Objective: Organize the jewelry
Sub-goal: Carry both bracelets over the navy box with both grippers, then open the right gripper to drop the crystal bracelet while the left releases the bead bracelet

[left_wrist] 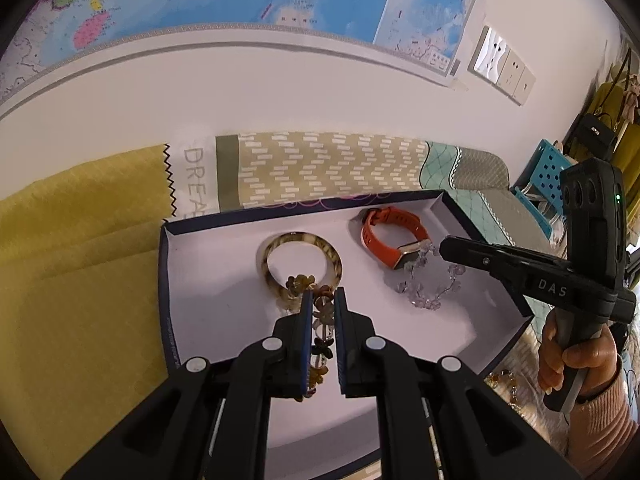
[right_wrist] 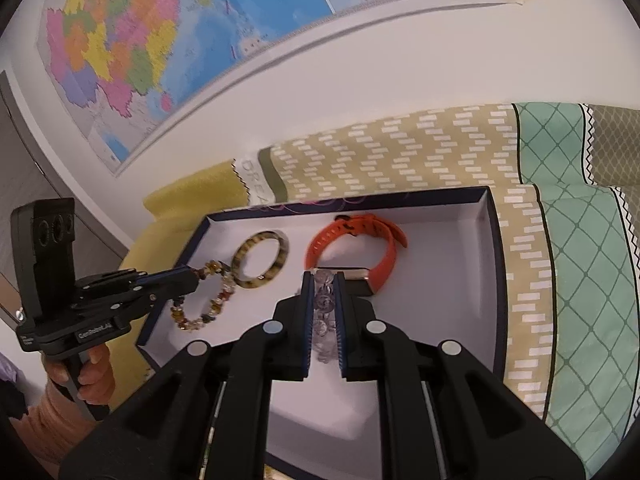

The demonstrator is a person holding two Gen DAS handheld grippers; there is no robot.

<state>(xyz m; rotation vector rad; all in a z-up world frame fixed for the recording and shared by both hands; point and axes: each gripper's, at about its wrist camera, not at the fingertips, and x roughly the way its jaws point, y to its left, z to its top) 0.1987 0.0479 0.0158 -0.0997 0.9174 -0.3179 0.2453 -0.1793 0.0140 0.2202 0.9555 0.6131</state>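
Note:
A shallow box [left_wrist: 208, 280] [right_wrist: 460, 248] with a dark blue rim and white floor lies on the cloth. Inside rest a tortoiseshell bangle [left_wrist: 276, 248] [right_wrist: 280, 264] and an orange strap watch [left_wrist: 384, 220] [right_wrist: 352, 232]. My left gripper [left_wrist: 323, 300] [right_wrist: 191, 274] is shut on a brown and amber bead bracelet [left_wrist: 320, 340] [right_wrist: 200, 312], which hangs over the box by the bangle. My right gripper [right_wrist: 323, 280] [left_wrist: 440, 246] is shut on a clear crystal bead bracelet [right_wrist: 325, 320] [left_wrist: 424, 288], which dangles beside the watch face.
Yellow cloth [left_wrist: 80, 280] and a patterned olive and teal cloth [right_wrist: 560, 280] cover the table. A map [right_wrist: 160, 40] hangs on the white wall, with sockets [left_wrist: 500, 64] to the right. A blue basket [left_wrist: 548, 176] and bags stand at the far right. Hands in pink sleeves [left_wrist: 600, 408] hold both grippers.

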